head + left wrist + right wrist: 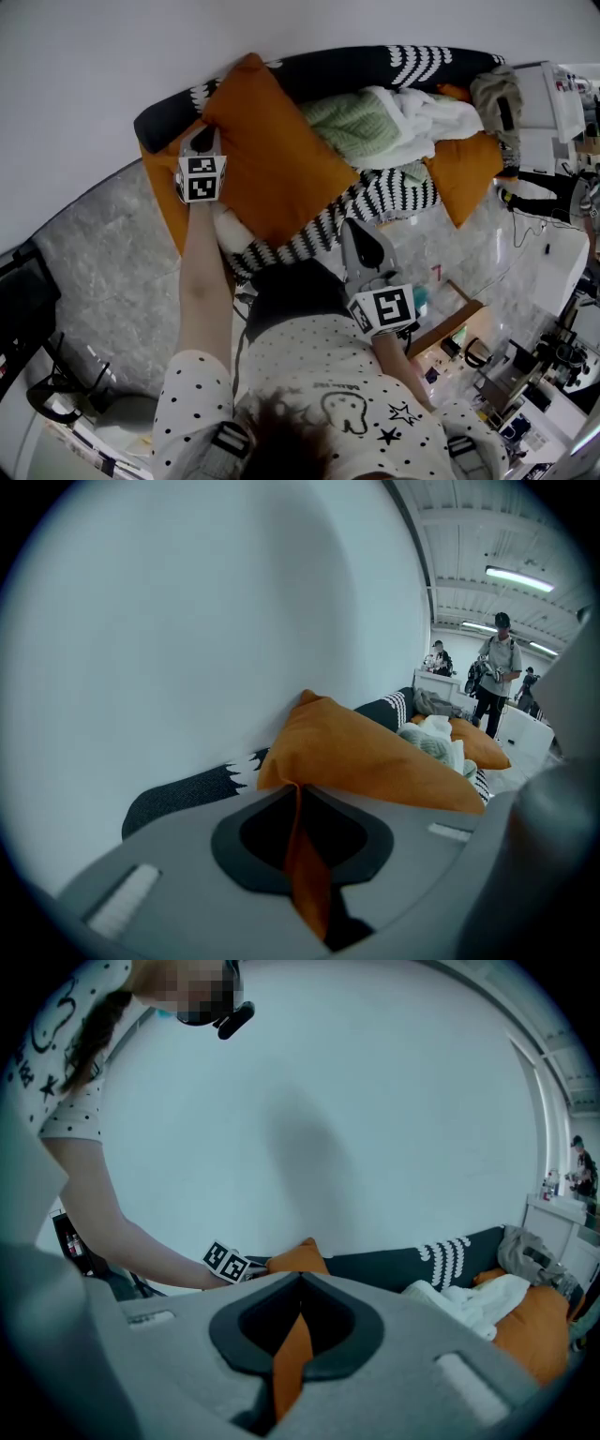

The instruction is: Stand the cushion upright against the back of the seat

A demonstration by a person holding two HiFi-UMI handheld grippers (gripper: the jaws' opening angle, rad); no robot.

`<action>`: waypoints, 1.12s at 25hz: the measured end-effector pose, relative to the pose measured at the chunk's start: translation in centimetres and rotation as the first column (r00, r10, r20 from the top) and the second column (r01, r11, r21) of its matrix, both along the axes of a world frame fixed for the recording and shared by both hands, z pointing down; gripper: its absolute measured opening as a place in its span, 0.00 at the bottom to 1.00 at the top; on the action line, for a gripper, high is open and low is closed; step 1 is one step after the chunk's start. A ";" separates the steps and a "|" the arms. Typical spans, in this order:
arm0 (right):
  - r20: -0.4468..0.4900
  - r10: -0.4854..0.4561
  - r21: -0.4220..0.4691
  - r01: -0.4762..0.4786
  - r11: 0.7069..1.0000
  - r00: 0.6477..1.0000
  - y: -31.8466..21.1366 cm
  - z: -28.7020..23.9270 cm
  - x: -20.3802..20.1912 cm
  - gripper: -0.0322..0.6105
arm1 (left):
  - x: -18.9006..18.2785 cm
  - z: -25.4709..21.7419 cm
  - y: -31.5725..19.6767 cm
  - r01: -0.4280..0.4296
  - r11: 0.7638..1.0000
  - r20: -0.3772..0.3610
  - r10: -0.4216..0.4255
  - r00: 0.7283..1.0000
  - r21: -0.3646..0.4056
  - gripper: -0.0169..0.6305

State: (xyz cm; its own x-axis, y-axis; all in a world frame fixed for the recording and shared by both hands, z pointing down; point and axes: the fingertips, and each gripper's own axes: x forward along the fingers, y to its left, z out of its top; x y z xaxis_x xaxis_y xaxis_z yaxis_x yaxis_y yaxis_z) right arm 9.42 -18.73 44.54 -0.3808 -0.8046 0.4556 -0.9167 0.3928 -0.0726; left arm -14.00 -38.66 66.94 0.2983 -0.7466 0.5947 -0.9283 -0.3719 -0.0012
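The orange cushion (pixel 272 159) leans on one corner against the black, white-patterned sofa back (pixel 347 67). My left gripper (pixel 202 134) is at the cushion's left corner. In the left gripper view its jaws (pixel 298 787) are pinched on a thin fold of the orange cushion (pixel 375 757). My right gripper (pixel 347 225) is low at the cushion's right side, over a striped throw. In the right gripper view a strip of orange fabric is caught between the jaws of the right gripper (pixel 300 1283), and the cushion's tip (pixel 300 1256) shows above them.
Green and white blankets (pixel 384 122) and a second orange cushion (pixel 464 169) lie on the seat to the right. A black-and-white striped throw (pixel 384 199) covers the seat front. A white desk (pixel 562 258) stands at the right. People stand far off (pixel 495 682).
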 end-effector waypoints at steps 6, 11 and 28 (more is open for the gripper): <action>0.002 0.007 0.007 -0.007 1.000 1.000 0.5 -0.3 0.4 0.05 | 0.5 -1.0 0.5 0.017 1.000 -0.057 -0.017 0.998 -0.002 0.08; -0.002 0.006 0.012 -0.006 1.000 1.000 0.9 -0.4 0.3 0.05 | 0.2 -1.6 0.7 0.026 1.000 -0.084 -0.025 0.996 0.008 0.12; 0.026 -0.074 0.042 0.073 0.996 0.997 1.5 -1.3 -1.9 0.05 | 0.1 -11.1 3.0 0.148 0.971 -0.258 -0.096 0.961 0.190 0.04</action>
